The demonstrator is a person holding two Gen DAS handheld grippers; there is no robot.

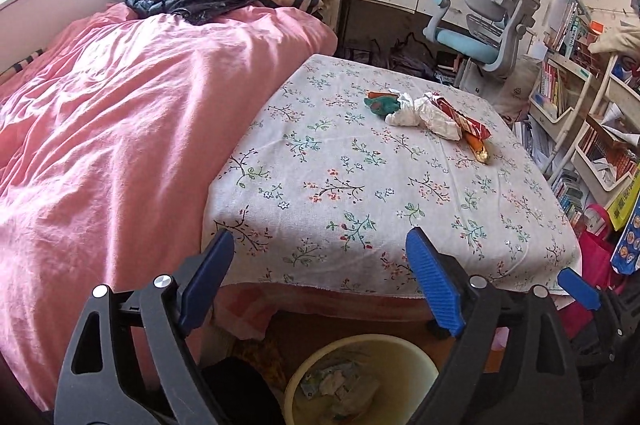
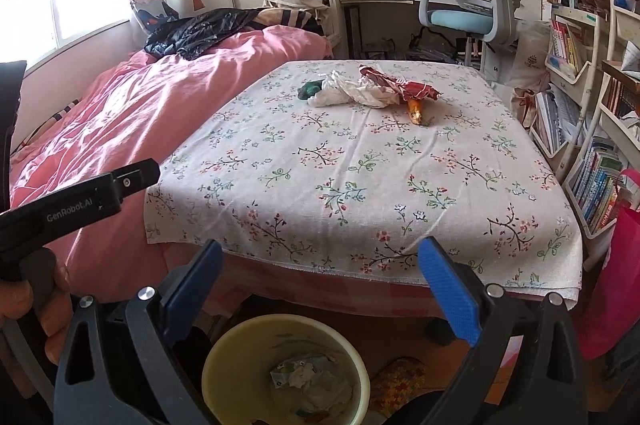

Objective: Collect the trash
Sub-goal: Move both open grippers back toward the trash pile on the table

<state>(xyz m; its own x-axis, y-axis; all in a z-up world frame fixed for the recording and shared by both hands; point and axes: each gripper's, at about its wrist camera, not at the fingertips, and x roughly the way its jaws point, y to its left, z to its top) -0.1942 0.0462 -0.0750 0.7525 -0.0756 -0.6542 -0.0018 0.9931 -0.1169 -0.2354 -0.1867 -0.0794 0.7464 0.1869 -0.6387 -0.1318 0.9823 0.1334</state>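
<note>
closest to us, the round pale yellow plastic bin is sitting on the floor just under the near edge of the table, with some crumpled paper already lying inside. it looks like it is waiting there so trash can be dropped straight down into it.

the left gripper and the right gripper are both hanging above the bin, in front of the table. the blue fingers of each one are spread wide and are holding nothing.

next is the table with the white flowery cloth. its near half is bare, so there is lots of open room for reaching across. the cloth is hanging a little over the near edge, so a low gripper could be catching on it.

far back on the table, the trash is lying in one small pile: a green crumpled wrapper, a white scrunched paper, a red striped wrapper and an orange and gold wrapper. they are touching each other.

the pink bed is pressing against the table's left side, and book shelves are standing near its right.
</note>
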